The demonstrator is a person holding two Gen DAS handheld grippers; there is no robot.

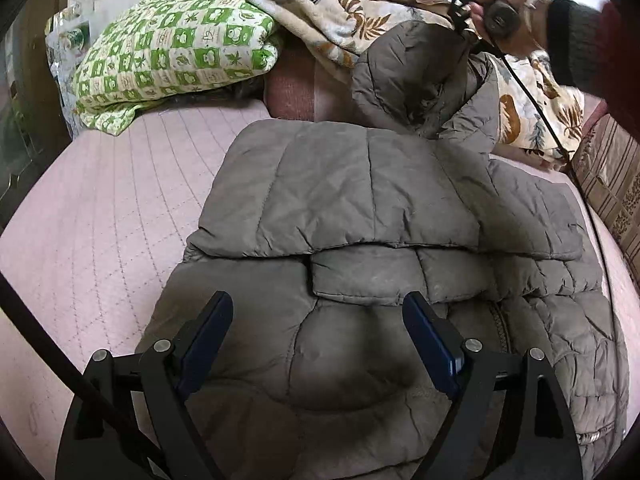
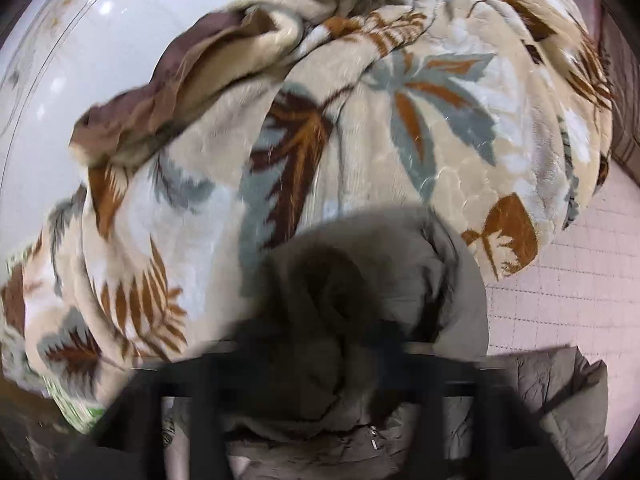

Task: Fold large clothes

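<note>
A grey quilted jacket [image 1: 352, 184] lies partly folded on the pink bed cover [image 1: 100, 208]. My left gripper [image 1: 320, 320] hovers just above its near end, open, with nothing between the blue-padded fingers [image 1: 216, 320]. At the far right, one part of the jacket is lifted off the bed. A hand holds my right gripper [image 1: 460, 20] at that raised part. In the blurred right wrist view, my right gripper [image 2: 324, 344] is closed on a bunched fold of the jacket [image 2: 360, 280].
A leaf-print blanket [image 1: 320, 8] is heaped behind the jacket and fills the right wrist view [image 2: 400, 100]. A green checked quilt [image 1: 172, 48] lies at the back left. A striped cushion [image 1: 608, 172] borders the right side. A black cable [image 1: 532, 96] hangs from the right gripper.
</note>
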